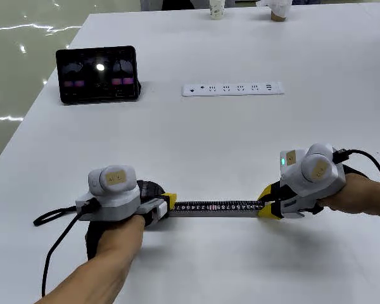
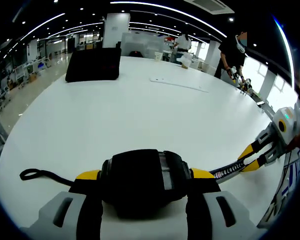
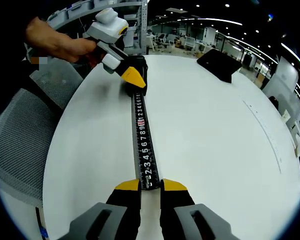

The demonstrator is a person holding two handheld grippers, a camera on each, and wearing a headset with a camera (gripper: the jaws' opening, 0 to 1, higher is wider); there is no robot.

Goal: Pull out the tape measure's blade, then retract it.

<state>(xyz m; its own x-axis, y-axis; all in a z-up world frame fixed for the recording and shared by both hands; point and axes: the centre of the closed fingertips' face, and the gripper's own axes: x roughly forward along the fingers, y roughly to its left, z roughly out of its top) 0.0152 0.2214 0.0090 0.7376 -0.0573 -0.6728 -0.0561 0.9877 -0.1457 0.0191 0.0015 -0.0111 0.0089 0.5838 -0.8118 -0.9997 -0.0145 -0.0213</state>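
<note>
A: Where is the tape measure sitting?

B: Its black case (image 2: pixel 139 180) is resting on the white table (image 1: pixel 240 139), at about 7 o'clock from the table's middle in the head view. The left gripper (image 1: pixel 159 204) is clenching it, one jaw on each side. A strap (image 2: pixel 37 175) is trailing off the case toward 9 o'clock.

A: And the blade?

B: The blade (image 3: pixel 142 140) is lying flat on the table, running from the case toward 3 o'clock. The right gripper (image 3: pixel 150 186) is pinching its tip, jaws closed on the end hook. The numbers are reading past ten along the exposed length.

A: So how far along are we?

B: I'm judging the pull-out as under way or about finished, since a fair length is showing between the two grippers. Retraction is not yet begun. It is going to need the right gripper feeding the tip toward the case, or letting go.

A: Any containers?

B: Two are standing at the far edge. A paper cup (image 1: pixel 216 8) is at 12 o'clock, and a second cup (image 1: pixel 278 9) is at 1 o'clock. The second seems to be holding something white and crumpled, but the frame is cropping both, so I'm not calling the contents.

A: Anything else out there?

B: A dark tablet (image 1: pixel 97 74) is standing propped at 11 o'clock. A white power strip (image 1: pixel 233 89) is lying just past centre. Both are sitting well apart from the work.
</note>
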